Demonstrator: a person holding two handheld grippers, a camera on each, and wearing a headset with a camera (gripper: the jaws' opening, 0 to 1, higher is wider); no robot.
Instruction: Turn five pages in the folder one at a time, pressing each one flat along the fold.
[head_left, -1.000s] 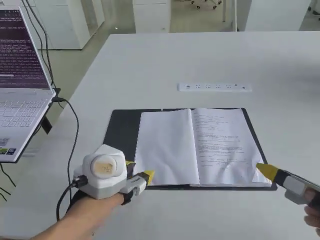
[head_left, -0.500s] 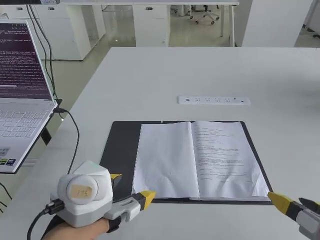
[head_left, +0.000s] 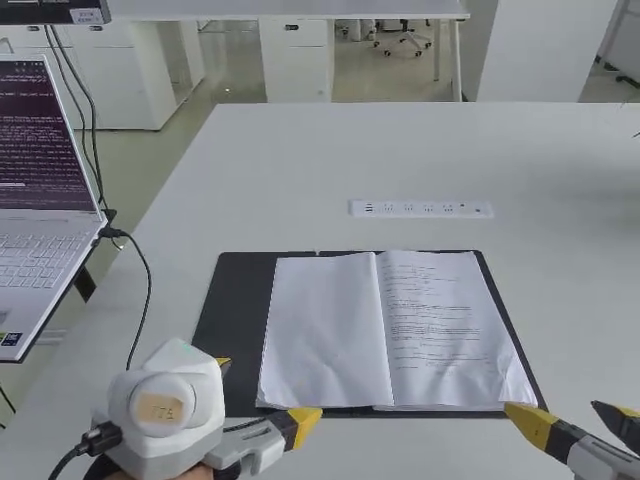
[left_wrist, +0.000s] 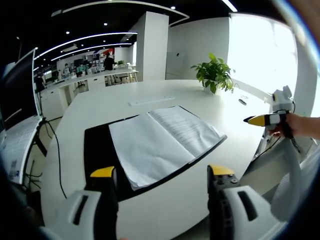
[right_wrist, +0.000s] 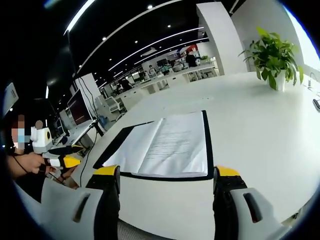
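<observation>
Folder, open. Left gripper, right gripper: jaws wide, empty. We should pinch one right page corner alone, then press along the fold.

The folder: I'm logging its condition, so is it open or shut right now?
Open. The folder lies spread flat on the table, a blank page left of the fold, a printed page right of it.

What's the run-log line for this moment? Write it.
folder: open flat on table | left gripper: open, empty | right gripper: open, empty | both near folder's front edge
</observation>
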